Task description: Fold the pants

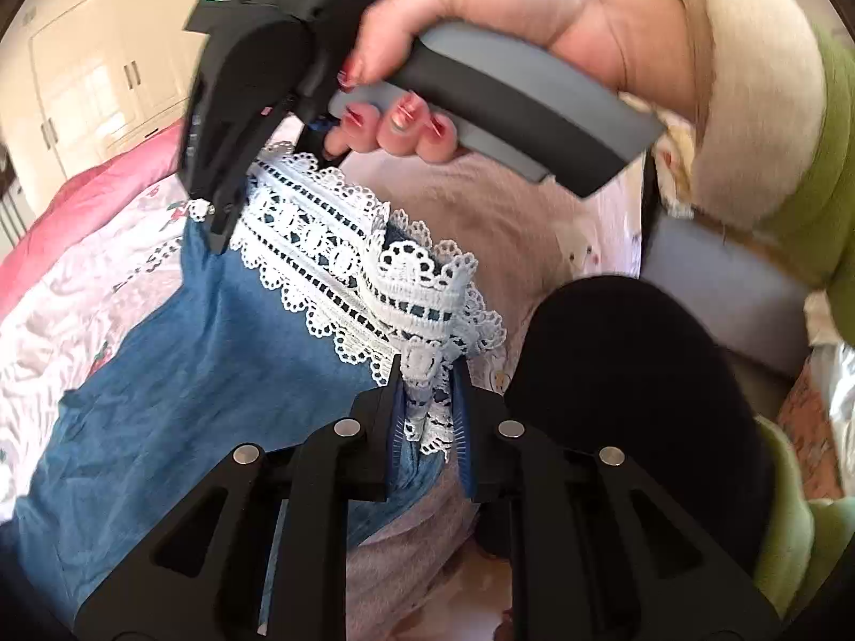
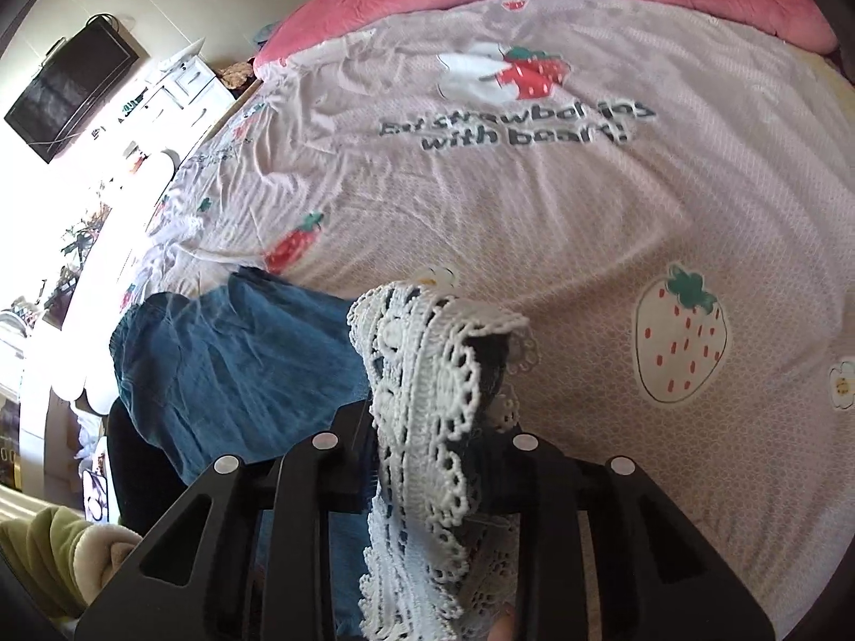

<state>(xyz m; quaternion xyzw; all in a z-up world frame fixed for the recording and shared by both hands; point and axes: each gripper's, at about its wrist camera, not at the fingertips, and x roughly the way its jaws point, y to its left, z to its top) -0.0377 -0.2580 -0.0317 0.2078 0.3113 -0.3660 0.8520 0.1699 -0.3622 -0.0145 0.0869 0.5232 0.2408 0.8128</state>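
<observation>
Left gripper (image 1: 427,406): jaws clamped on the white lace hem (image 1: 342,267) of the blue denim pants (image 1: 176,368). Ahead of it, the right gripper (image 1: 216,224), held by the right hand (image 1: 481,37), pinches the same hem further along. From the right wrist, lace drapes between its closed jaws; denim hangs leftward. Beyond lies the pink strawberry-print bedspread (image 2: 588,203).
</observation>
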